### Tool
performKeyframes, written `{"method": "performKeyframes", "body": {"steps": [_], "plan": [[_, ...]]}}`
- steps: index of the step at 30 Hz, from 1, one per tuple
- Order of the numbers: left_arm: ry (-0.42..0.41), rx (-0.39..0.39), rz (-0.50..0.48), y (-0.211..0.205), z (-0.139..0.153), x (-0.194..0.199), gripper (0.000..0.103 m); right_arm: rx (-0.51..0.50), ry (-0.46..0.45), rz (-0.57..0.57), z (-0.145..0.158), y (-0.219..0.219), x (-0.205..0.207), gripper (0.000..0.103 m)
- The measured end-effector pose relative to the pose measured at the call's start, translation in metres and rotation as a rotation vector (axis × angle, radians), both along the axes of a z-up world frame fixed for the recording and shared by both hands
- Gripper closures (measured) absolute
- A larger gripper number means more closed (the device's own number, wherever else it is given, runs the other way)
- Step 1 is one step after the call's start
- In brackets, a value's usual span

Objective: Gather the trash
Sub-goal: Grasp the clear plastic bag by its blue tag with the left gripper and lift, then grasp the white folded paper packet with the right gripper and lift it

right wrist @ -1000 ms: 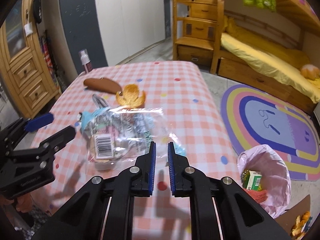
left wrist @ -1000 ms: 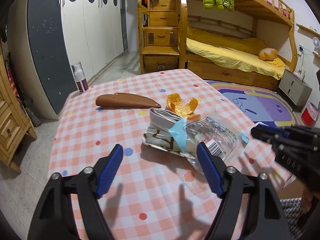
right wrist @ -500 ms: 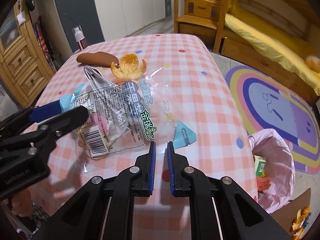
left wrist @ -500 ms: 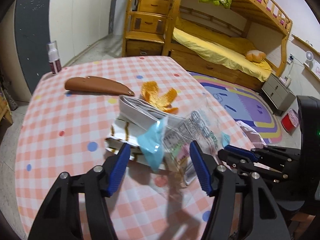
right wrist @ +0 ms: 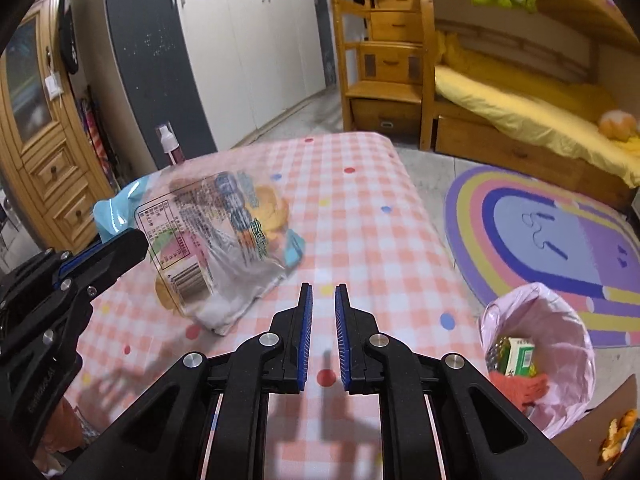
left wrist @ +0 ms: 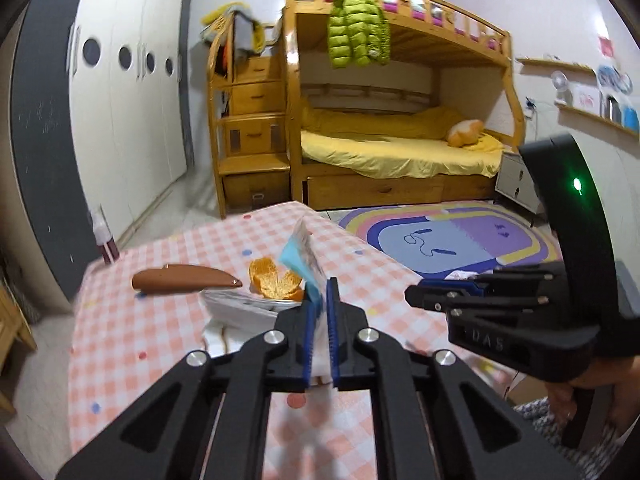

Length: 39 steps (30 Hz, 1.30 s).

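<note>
Item: left gripper (left wrist: 319, 300). Jaws have just been closing and are now clamped on the near edge of a clear printed snack wrapper (right wrist: 216, 236), blue at its corners. The wrapper hangs from the jaws above the table (right wrist: 360, 208), its lower edge just over a white crumpled packet (left wrist: 240, 310) that lies on the checked cloth.

Item: right gripper (right wrist: 321, 336). Jaws nearly together, a narrow gap between the blue pads, nothing in them. It hovers over the near part of the table, beside the wrapper and apart from it.

Step in hand, as judged: the wrapper has been picked up; carrying it to the bin is the step now due. The next move calls for swinging the left gripper over the table's right edge and above the bin's mouth before the jaws part. The film is light and limp, so it may drift or cling on release.

Container: waste bin (right wrist: 560, 308) lined with a pink bag, on the floor just beside the table's right edge. Contents: a green and white carton (right wrist: 518, 356), something orange-red below it, other pieces too small to tell.

Remaining on table: orange peel (left wrist: 276, 282), the white packet, a brown curved case (left wrist: 184, 279).
</note>
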<state>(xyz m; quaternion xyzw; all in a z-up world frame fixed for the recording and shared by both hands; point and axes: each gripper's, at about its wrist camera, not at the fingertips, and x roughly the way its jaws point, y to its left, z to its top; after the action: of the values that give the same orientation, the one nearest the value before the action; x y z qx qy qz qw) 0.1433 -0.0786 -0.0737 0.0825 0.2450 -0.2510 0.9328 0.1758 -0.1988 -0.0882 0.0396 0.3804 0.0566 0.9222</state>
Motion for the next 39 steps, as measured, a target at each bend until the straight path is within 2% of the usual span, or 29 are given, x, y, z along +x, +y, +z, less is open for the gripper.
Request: {"method": "performKeyframes", "body": {"steps": [5,12,17,18,19,21,24,27,29,33,36,39], "plan": [[0.107,0.055,-0.013,-0.009,-0.017,0.013,0.100,-0.008,0.060,0.024,-0.008,0.004,0.008,0.090],[0.232,0.011,0.017,-0.009,-0.031,0.033,0.078,0.038,0.091,-0.030,-0.013,-0.011,0.009,0.090],[0.271,0.063,0.039,-0.026,-0.043,0.043,0.079,0.049,0.086,-0.042,-0.012,-0.015,0.006,0.090],[0.284,0.071,0.040,-0.027,-0.046,0.045,0.088,0.050,0.083,-0.042,-0.012,-0.016,0.006,0.090],[0.290,0.072,0.038,-0.029,-0.047,0.045,0.092,0.051,0.081,-0.043,-0.012,-0.017,0.006,0.090],[0.243,0.065,0.018,-0.031,-0.040,0.039,0.102,0.057,0.068,-0.050,-0.010,-0.020,0.004,0.090],[0.132,0.072,-0.010,-0.033,-0.024,0.021,0.102,0.071,0.031,-0.067,-0.004,-0.026,0.000,0.090],[-0.048,0.119,-0.031,-0.029,-0.002,-0.009,0.102,0.082,0.005,-0.066,0.000,-0.027,-0.002,0.090],[-0.117,0.114,-0.033,-0.021,0.009,-0.020,0.102,0.079,0.000,-0.053,0.001,-0.025,-0.002,0.090],[-0.147,0.079,0.005,0.002,0.021,-0.020,0.102,0.045,-0.016,-0.013,0.003,-0.012,-0.001,0.090],[-0.110,0.078,0.079,0.021,0.018,-0.008,0.102,0.012,-0.037,0.015,0.005,0.001,-0.002,0.090],[-0.052,0.030,0.149,0.046,0.016,0.002,0.102,0.000,-0.047,0.059,0.006,0.015,0.000,0.090]]}}
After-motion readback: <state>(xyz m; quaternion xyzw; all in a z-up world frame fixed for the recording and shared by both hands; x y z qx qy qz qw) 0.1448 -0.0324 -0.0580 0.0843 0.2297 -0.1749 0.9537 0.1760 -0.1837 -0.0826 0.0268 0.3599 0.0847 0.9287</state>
